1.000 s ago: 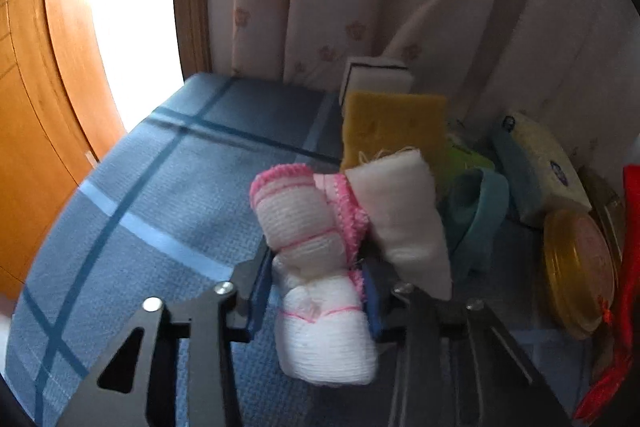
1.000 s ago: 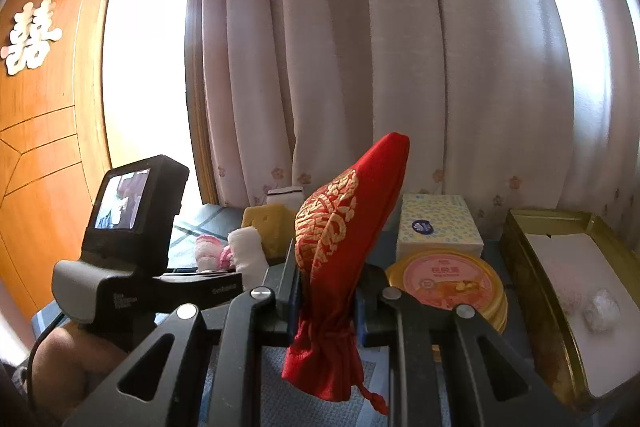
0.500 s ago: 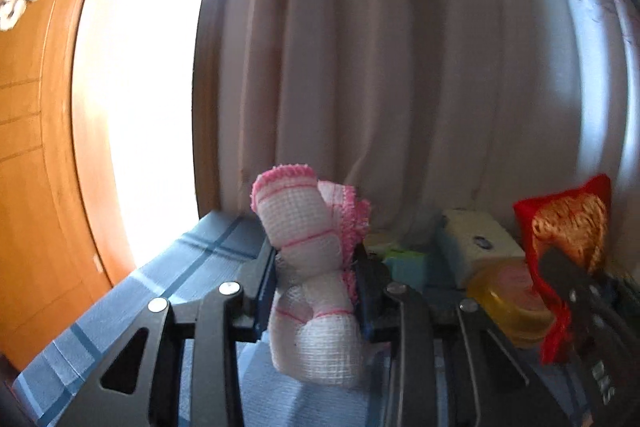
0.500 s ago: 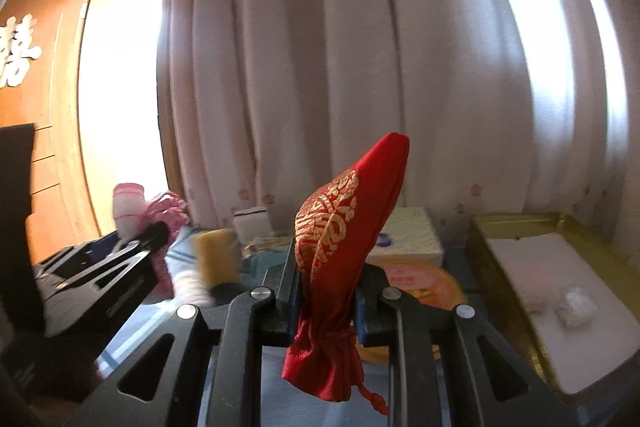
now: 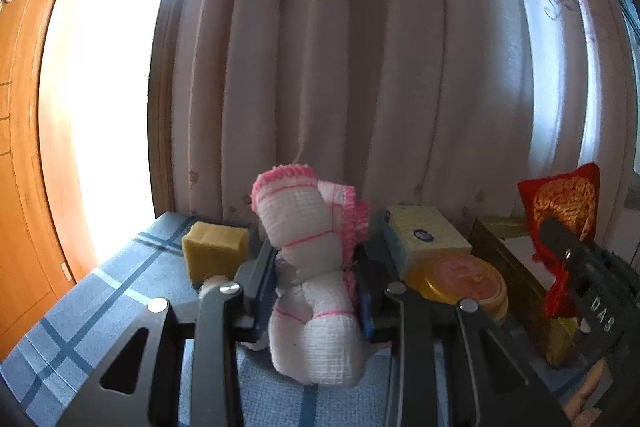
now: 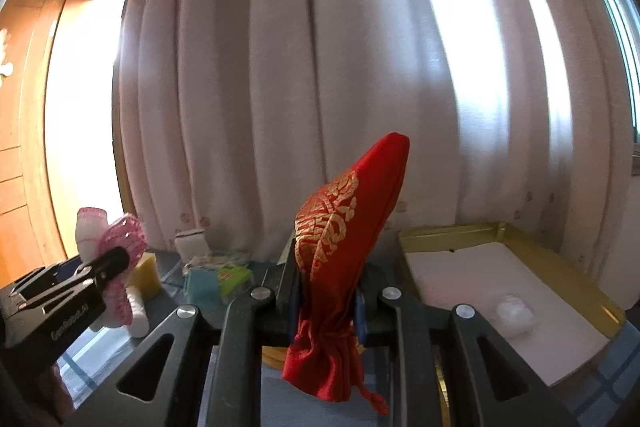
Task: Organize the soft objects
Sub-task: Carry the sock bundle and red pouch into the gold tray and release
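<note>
The left gripper (image 5: 316, 291) pinches a rolled white gauze cloth with pink trim (image 5: 308, 259) above the blue plaid tablecloth (image 5: 100, 299), while the right gripper (image 6: 326, 301) clamps a red drawstring pouch with gold embroidery (image 6: 336, 251) near the gold tin tray (image 6: 560, 247).

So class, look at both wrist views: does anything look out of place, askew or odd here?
Nothing is spilled or damaged. Two things are off the table: the left tool grips a white-and-pink cloth, and the right tool grips a red pouch that leans to the right. The gold box holds only white lining and a small pale lump.
</note>
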A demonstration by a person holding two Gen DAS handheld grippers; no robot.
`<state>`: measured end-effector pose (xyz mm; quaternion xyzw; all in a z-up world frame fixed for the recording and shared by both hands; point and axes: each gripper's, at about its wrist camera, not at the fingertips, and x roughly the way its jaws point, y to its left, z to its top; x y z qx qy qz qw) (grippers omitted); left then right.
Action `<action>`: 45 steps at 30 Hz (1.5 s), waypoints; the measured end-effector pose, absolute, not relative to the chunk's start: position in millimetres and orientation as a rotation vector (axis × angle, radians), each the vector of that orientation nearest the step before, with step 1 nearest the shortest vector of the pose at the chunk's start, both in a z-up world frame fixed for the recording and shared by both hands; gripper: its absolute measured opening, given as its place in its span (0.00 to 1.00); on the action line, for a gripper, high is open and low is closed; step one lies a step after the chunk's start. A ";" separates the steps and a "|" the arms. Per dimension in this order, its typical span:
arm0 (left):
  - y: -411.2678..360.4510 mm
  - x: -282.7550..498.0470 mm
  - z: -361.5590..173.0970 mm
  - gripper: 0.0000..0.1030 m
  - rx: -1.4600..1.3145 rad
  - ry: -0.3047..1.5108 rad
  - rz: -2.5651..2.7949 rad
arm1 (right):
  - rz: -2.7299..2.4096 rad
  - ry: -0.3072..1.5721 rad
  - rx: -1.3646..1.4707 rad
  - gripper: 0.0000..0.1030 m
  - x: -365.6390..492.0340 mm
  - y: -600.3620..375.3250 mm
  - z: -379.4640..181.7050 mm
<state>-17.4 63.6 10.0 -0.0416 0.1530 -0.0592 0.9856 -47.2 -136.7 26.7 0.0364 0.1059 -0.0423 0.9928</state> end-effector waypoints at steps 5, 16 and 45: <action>45.4 -24.2 9.1 0.32 -0.052 0.314 -0.119 | -0.110 0.188 0.062 0.22 -53.2 -144.1 28.6; -7.2 -29.4 5.9 0.32 -0.006 0.320 -0.188 | -0.174 0.206 0.030 0.22 -55.1 -182.9 28.7; -159.0 -35.6 16.4 0.32 0.056 0.286 -0.492 | -0.387 0.280 -0.013 0.22 -68.7 -321.3 25.5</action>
